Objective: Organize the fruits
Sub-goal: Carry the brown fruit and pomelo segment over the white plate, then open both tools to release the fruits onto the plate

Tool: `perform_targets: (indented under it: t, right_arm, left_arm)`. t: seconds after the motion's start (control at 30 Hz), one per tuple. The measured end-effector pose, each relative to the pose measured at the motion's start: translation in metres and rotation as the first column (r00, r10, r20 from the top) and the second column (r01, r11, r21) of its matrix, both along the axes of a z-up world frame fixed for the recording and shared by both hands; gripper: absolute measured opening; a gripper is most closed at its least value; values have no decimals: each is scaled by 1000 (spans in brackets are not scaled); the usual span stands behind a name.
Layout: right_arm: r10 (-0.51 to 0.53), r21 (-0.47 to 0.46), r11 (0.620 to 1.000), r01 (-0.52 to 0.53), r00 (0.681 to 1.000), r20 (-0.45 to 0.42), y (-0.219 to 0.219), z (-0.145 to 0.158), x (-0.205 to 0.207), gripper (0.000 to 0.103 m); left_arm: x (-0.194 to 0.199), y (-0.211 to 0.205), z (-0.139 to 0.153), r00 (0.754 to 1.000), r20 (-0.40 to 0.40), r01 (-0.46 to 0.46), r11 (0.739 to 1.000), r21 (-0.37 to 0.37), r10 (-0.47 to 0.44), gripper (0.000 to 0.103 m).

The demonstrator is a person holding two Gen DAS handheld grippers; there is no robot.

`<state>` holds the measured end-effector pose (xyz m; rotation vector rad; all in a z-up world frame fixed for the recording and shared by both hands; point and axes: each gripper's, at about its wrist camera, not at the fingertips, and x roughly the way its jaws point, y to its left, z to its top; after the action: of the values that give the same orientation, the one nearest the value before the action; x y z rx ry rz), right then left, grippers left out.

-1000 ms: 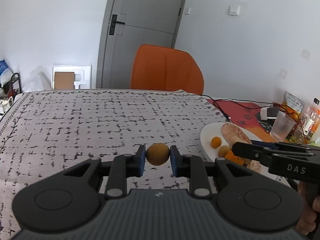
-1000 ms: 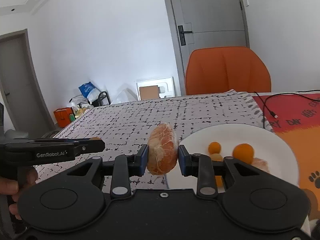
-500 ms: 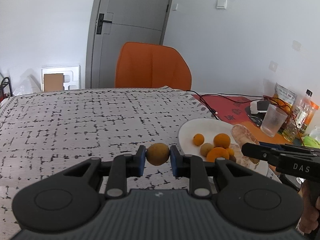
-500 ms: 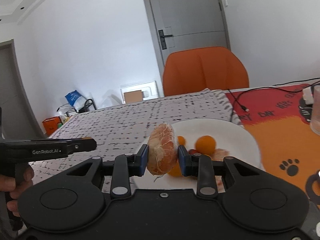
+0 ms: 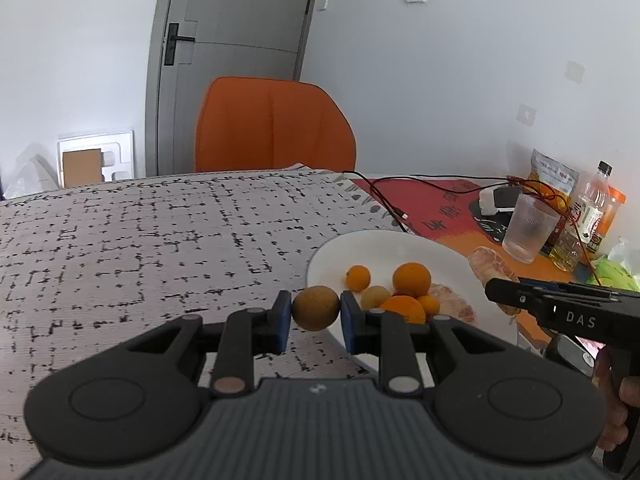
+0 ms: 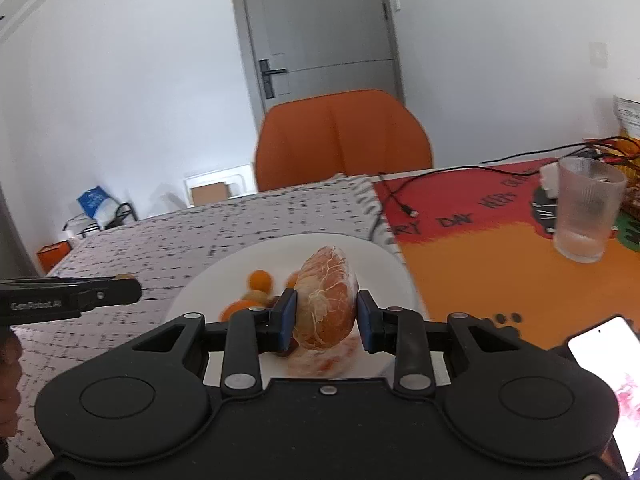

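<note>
Fruits: I carry two at once. A small round brownish fruit, maybe a longan, is clamped in my left gripper. A peeled citrus piece with white pith is clamped in my right gripper.
Plate: the white plate lies on the table, partly on the black-and-white cloth and partly on the orange mat. It already holds some small oranges, another brownish fruit and a second peeled piece.
Left side: the brown fruit hangs in the air near the plate's near-left rim, I think not yet over the dish.
Right side: the citrus piece hangs above the plate's middle, over the other peeled piece.
Step in hand: I judge that both fruits should go onto the plate with the rest.
How to do it well: I should bring each gripper low before I loosen it, because the round fruit can roll off the shallow rim if it falls from a height.
Order: better one hand after the other, as the two grippers are near each other over one small dish.
Placing: the free white area at the far side is good for the citrus; the brown fruit can sit against the heap so that it does not roll.
Grip: the citrus is soft, so I should not squeeze more.
Risk: the glass and the phone stand on the right, so I keep my right hand away from them.
</note>
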<state>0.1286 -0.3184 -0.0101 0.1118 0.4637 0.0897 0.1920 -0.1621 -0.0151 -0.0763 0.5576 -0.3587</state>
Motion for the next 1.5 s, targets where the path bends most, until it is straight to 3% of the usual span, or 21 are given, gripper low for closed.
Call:
perform_targets:
  t: [0.27,0.37,0.43,0.9,1.17,1.5]
  right_arm:
    - [-51,-14,999,51,999,-9,-13,-5,4,31]
    - [-60,-20,998,60,998,0,-16,-5,4,38]
    - [-50,-19,999,50,999,11,-16,-3,1,46]
    - [31,24,999,-31,1000,-1,3,-1,-15,51]
    - [51,46,998,-50,999,-6,16,-3,-20,58]
    - [68,52,996,-67,998,-7,35,0,-27,70]
  left_arm:
    - [5,-15,-4,1000,-8,28,1000,10,-28,24]
    - [6,-20,-4,999,-8,37,999,11,-37,24]
    - [6,-23,-5,999,-7,43,999,12,-43,24]
    - [1,-22,-4,999,-11,50,998,28,-49,29]
    - [-10,0,2,1000,-7,7,999,33,-7,43]
    - [-29,23,10,1000,13,-22,999,24,21,82]
